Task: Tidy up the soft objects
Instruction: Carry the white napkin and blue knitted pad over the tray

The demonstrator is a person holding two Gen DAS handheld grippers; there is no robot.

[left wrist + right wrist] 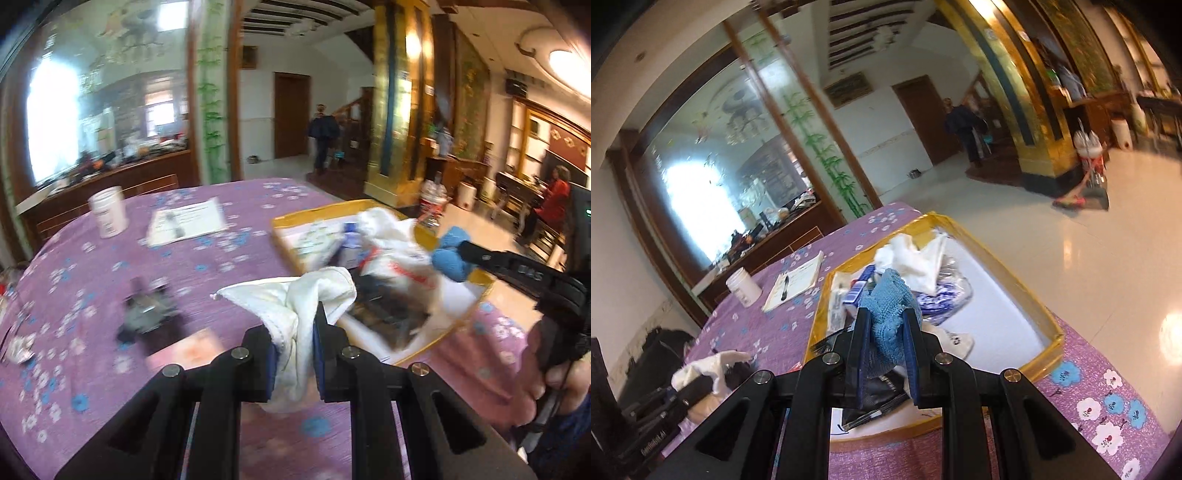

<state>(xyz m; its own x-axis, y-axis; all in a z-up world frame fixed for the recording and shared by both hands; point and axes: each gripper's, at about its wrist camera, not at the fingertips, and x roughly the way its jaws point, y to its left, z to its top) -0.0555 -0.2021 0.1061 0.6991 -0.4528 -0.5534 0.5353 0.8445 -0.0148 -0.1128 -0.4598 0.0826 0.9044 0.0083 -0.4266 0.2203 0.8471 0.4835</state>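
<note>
left wrist view: the left gripper [295,354] is clamped on a white cloth [295,306], which bunches up between the blue pads and flops over the fingertips, held above the purple flowered tablecloth [92,280]. beyond it sits a yellow-rimmed tray [480,291] holding a white plastic bag with red print [391,254] and some packets. at the right the right gripper [458,254] comes in over the tray, pinching a blue knitted cloth [448,254]. a white jar [108,216] and a sheet of paper with a pen [186,221] lie farther back; a small grey object [147,314] on the table is too blurred to name.

right wrist view: the right gripper [886,332] is closed on the blue knitted cloth [888,306], held over the near part of the yellow-rimmed tray [1049,325]. the tray holds white crumpled cloth [908,258], a blue-and-white patterned bag [942,295], a small white sock [955,341] and a dark packet. the left gripper's white cloth [713,365] shows at lower left, well apart from the tray.

risks: both cloths hang loosely, so a trailing corner could catch the tray rim or drag a packet along. the tray is already cluttered, and a cloth dropped there could land on the bags rather than with its own kind. both views are smeared, so a hurried release could miss its spot.
</note>
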